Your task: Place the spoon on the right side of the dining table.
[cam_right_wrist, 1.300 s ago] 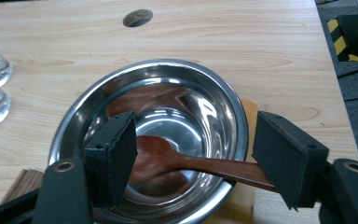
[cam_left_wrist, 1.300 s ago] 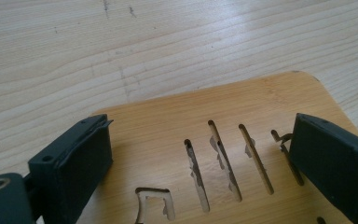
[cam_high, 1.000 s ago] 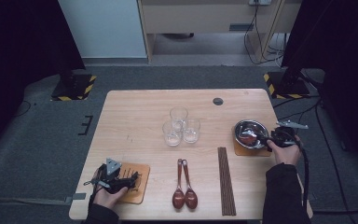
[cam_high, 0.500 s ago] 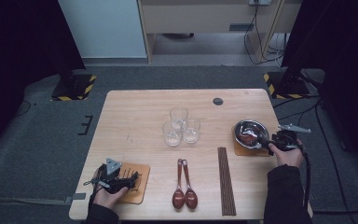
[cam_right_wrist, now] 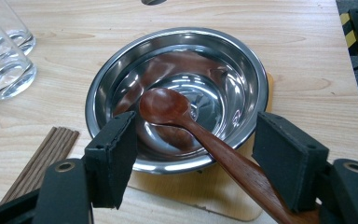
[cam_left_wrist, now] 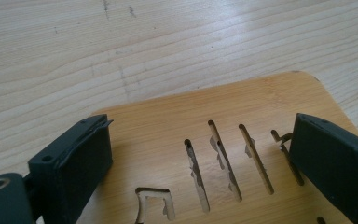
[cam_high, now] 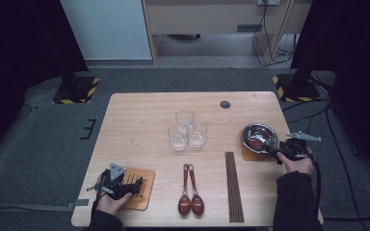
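Right gripper [cam_right_wrist: 196,154] at the counter's [cam_high: 139,120] right edge, jaws spread to either side of a wooden spoon [cam_right_wrist: 200,135], pads clear of it. The spoon's head lies in the steel bowl [cam_right_wrist: 242,65], its handle over the rim. Left gripper [cam_left_wrist: 200,158], jaws spread, sits over a slotted coaster [cam_left_wrist: 177,121].

The table [cam_high: 139,120] is pale wood, smooth with a soft sheen and fine grain. The bowl [cam_right_wrist: 177,93] is polished metal, mirror-bright. The spoon [cam_right_wrist: 205,135] in it is dark reddish wood, glossy, like the two spoons [cam_high: 191,190] farther off. The glasses [cam_high: 185,130] are clear glass. The mat [cam_left_wrist: 223,154] is light wood, matt, with rough-edged slots. The chopsticks [cam_high: 233,185] look dark, matt wood. The jaw pads are black, matt, faintly grainy
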`<state>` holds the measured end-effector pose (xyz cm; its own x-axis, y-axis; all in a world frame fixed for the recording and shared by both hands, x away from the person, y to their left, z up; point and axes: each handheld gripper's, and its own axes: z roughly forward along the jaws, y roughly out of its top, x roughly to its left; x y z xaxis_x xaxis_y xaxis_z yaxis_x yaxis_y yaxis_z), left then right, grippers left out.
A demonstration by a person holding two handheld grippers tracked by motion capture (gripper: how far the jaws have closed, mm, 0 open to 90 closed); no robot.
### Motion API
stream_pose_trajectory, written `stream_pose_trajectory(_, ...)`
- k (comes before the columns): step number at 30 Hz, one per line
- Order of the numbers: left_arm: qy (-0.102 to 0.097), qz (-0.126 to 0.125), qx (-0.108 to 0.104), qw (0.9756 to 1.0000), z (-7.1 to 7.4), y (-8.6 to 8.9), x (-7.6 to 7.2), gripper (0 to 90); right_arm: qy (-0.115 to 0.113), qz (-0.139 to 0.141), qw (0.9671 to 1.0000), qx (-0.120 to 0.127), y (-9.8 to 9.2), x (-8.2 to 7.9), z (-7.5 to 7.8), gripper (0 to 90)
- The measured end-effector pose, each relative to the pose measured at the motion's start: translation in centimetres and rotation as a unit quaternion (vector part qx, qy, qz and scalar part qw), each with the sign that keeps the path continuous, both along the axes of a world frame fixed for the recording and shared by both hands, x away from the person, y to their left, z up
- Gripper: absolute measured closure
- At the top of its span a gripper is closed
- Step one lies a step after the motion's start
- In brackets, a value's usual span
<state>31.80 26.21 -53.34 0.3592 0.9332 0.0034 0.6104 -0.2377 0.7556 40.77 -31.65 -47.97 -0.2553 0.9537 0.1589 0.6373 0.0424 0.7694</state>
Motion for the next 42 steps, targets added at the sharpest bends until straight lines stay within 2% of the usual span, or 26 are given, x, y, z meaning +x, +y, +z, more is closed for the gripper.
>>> stream_pose_trajectory(22, 0.000, 0.000, 0.000, 1.0000, 0.0, 0.0, 0.0, 4.7, -0.007, 0.026, 0.9996, -0.003, 1.1, -2.0, 0.5, 30.7)
stream_pose_trajectory(27, 0.000, 0.000, 0.000, 1.0000, 0.0, 0.0, 0.0, 4.7, -0.012, 0.020, 0.9997, -0.006, 0.7, -2.1, 0.6, 30.3)
stream_pose_trajectory(34, 0.000, 0.000, 0.000, 1.0000, 0.0, 0.0, 0.0, 4.7, -0.005, 0.014, 0.9998, -0.009, 0.3, -2.4, 0.2, 30.2)
stream_pose_trajectory(42, 0.000, 0.000, 0.000, 1.0000, 0.0, 0.0, 0.0, 4.7, -0.005, 0.031, 0.9995, -0.004, 1.2, -3.1, 0.2, 30.6)
